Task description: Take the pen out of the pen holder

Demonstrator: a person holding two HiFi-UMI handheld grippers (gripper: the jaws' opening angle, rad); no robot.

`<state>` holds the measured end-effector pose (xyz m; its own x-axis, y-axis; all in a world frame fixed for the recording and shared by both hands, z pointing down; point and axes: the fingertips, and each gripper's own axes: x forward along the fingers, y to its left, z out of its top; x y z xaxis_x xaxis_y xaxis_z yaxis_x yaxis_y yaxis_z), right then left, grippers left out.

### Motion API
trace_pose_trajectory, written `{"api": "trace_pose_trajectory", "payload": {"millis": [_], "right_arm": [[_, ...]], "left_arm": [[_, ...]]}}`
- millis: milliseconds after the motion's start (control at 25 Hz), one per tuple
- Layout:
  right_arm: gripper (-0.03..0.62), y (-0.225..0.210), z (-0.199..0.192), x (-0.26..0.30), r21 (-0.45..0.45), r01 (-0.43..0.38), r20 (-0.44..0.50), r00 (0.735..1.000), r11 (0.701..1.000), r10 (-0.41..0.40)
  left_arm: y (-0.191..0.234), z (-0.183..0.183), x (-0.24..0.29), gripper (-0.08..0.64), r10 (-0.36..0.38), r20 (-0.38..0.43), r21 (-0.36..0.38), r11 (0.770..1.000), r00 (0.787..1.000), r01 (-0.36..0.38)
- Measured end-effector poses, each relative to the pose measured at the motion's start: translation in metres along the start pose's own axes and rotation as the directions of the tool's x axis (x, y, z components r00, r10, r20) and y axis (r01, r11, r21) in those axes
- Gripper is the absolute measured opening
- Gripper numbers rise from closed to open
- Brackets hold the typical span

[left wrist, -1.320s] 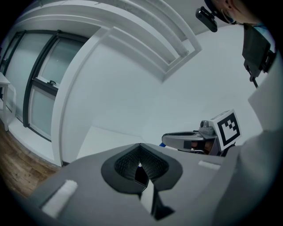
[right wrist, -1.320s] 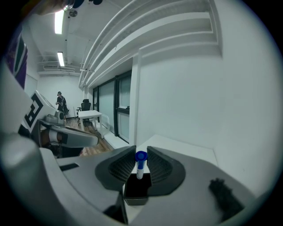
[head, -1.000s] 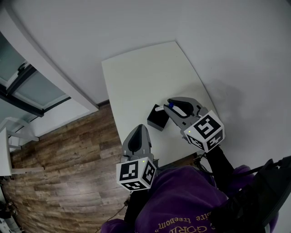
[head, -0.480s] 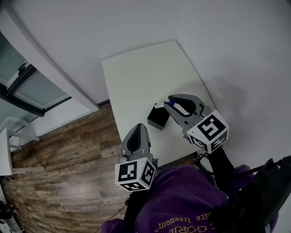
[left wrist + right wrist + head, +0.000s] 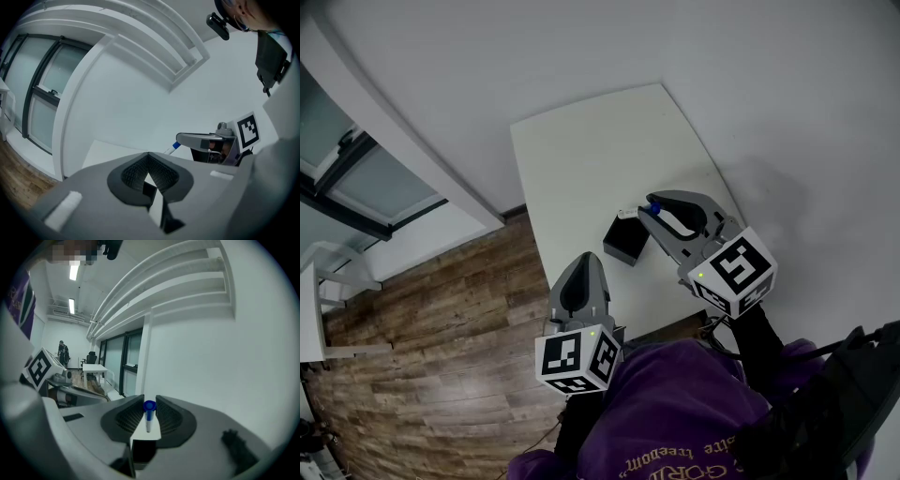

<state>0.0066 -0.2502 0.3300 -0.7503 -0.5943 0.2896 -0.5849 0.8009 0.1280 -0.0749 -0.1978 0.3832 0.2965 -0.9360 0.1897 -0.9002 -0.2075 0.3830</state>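
Blue-capped white pen (image 5: 149,416) clamped between the ribbed pads of the right tongs (image 5: 652,210), cap end in the grip, white barrel pointing out to the left. Held just over the far edge of the black pen holder (image 5: 626,242); cannot tell whether the tip is clear of it. Holder standing on the white desk (image 5: 591,150), toward its near end. Left tongs (image 5: 586,262) closed on nothing, at the near left desk edge, apart from holder and pen.
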Motion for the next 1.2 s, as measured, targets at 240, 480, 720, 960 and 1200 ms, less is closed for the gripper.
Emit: {"api": "trace_pose_trajectory", "payload": {"millis": [240, 480, 720, 960, 1200], "right_arm": [[0.084, -0.0027, -0.0005, -0.0035, 0.002, 0.012, 0.012, 1.0, 1.0, -0.012], [0.083, -0.005, -0.0008, -0.0057, 0.004, 0.025, 0.02, 0.999, 1.0, -0.025], [0.083, -0.0042, -0.0009, -0.0062, 0.002, 0.022, 0.02, 1.0, 1.0, -0.022], [0.083, -0.0027, 0.0, -0.0051, -0.002, 0.015, 0.017, 1.0, 1.0, -0.015], [0.083, 0.0008, 0.002, -0.0018, -0.004, 0.005, 0.012, 1.0, 1.0, -0.005]], "left_arm": [[-0.0033, -0.0023, 0.0015, 0.005, -0.007, 0.0, 0.002, 1.0, 1.0, 0.007], [-0.0051, -0.0044, 0.0021, 0.005, -0.011, -0.005, 0.001, 1.0, 1.0, 0.011], [-0.0054, -0.0043, 0.0021, 0.006, -0.011, -0.003, 0.0, 1.0, 1.0, 0.011], [-0.0057, -0.0033, 0.0012, 0.005, -0.008, 0.0, 0.007, 1.0, 1.0, 0.008], [-0.0037, -0.0017, -0.0016, 0.006, -0.003, -0.001, 0.006, 1.0, 1.0, 0.003]]}}
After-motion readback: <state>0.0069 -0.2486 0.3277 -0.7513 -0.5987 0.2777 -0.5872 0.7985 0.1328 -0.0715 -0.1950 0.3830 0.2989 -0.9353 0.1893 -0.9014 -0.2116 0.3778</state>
